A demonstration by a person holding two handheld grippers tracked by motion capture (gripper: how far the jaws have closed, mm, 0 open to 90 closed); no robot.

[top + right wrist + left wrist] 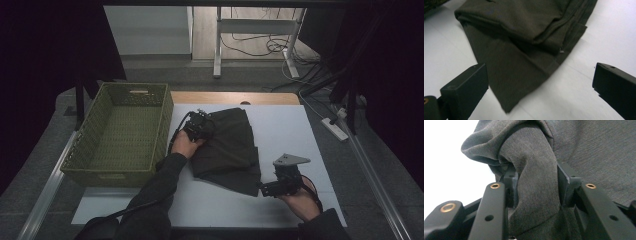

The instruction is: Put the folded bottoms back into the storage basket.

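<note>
Just right of the green basket (pixel 122 131), on the white table (pixel 295 131): dark folded garment (pixel 227 146). Soft, limp, light; likely to sag and unfold if lifted by a single point. Left gripper (pixel 536 187) clamped on a bunched fold at the basket-side edge. Right gripper (pixel 539 82) spread wide, empty, near the loose corner farthest from the basket. Best taken there, through all layers.

Green wicker basket (pixel 90 145) on table's left side, beside white mat (pixel 290 130). Power strip (pixel 335 128) w/ cables on floor, right.
</note>
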